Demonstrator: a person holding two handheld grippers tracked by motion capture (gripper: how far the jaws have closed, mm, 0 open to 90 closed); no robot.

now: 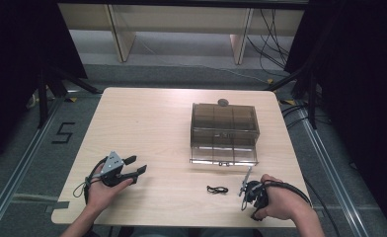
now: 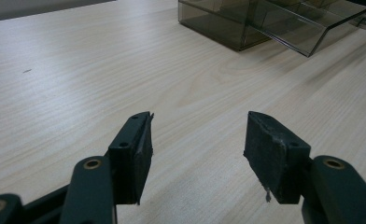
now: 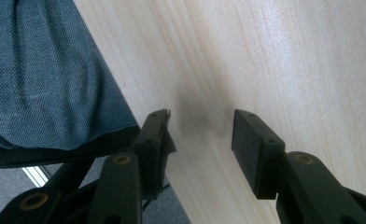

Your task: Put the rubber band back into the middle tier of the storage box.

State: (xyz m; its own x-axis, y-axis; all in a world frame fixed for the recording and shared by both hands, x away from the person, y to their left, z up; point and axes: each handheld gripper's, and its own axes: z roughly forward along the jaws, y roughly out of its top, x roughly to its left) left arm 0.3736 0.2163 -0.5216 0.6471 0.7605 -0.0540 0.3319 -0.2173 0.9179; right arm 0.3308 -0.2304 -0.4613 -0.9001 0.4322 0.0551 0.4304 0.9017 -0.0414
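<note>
Black floor marking (image 1: 63,133) (a "5") left of table (image 1: 147,118)

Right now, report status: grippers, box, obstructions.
Left gripper open, right gripper open, both empty. Smoked clear compartment box mid-table, untouched. Small black loop lies between right gripper and box.

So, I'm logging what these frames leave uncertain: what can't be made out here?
- Small black tangled item on the pale wooden table, high view: too small to identify.
- Smoky transparent plastic compartment box, high view: contents unreadable through tinted walls; in the left gripper view the frame edge cuts it off.
- Small grey round object behind the box: too small.
</note>
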